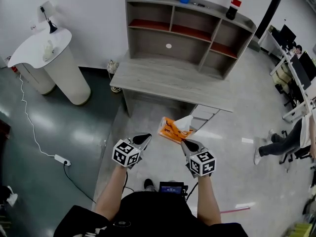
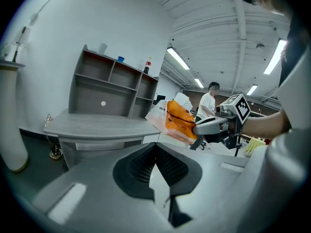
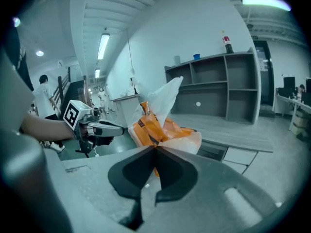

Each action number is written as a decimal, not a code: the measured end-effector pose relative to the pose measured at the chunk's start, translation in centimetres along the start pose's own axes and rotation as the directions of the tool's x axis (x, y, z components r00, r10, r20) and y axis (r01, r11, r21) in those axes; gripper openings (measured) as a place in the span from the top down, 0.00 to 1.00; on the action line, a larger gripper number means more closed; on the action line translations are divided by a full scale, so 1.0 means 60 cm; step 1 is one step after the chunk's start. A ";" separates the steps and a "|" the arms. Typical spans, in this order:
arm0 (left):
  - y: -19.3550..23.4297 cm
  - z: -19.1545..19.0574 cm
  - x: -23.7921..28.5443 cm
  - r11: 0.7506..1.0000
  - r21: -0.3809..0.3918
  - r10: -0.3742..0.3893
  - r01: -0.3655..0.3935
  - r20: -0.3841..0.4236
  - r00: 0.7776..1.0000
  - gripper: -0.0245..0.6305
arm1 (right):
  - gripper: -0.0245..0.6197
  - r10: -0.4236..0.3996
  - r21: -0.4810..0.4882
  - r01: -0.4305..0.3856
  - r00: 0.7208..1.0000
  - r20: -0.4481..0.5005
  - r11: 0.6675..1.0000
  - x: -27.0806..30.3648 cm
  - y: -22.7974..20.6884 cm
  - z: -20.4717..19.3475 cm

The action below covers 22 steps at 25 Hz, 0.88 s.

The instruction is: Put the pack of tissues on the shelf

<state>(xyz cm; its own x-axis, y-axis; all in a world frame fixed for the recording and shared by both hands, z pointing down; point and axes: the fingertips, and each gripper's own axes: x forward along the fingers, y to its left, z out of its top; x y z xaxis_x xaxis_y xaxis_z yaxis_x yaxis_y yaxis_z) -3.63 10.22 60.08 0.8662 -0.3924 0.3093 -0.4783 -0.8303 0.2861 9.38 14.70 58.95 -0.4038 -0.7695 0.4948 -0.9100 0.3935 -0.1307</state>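
Short of the desk (image 1: 173,80), your right gripper (image 1: 184,142) is clamped on the pack of tissues (image 1: 171,130) in mid-air, left gripper (image 1: 146,138) closed empty — hold firm and carry it level to the shelf (image 1: 190,32).

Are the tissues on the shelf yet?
Not yet. Picked up: the right gripper is shut on the pack of tissues, holding it in the air in front of the desk. The left gripper is shut and empty. Left to do: carry it to the shelf and let go.
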 end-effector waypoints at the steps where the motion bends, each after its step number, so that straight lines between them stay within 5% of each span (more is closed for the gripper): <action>1: 0.003 -0.001 0.000 1.000 -0.003 -0.002 0.002 -0.001 1.000 0.96 | 0.95 -0.003 0.002 0.003 1.000 -0.001 1.000 0.003 0.000 0.000; 14: 0.044 -0.002 0.028 1.000 -0.023 0.011 -0.011 -0.008 1.000 0.96 | 0.95 0.018 0.000 -0.018 1.000 -0.004 1.000 0.054 -0.027 0.015; 22: 0.097 0.054 0.070 0.999 -0.009 0.051 -0.051 0.006 0.999 0.96 | 0.95 0.050 -0.020 -0.050 0.999 0.005 0.999 0.104 -0.081 0.060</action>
<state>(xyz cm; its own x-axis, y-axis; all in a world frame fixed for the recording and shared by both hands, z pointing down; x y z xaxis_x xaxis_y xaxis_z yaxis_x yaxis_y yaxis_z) -2.30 2.46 60.13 0.8414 -0.4369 0.3181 -0.5233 -0.8055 0.2780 10.93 6.18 59.55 -0.4496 -0.7513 0.4831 -0.8865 0.4415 -0.1384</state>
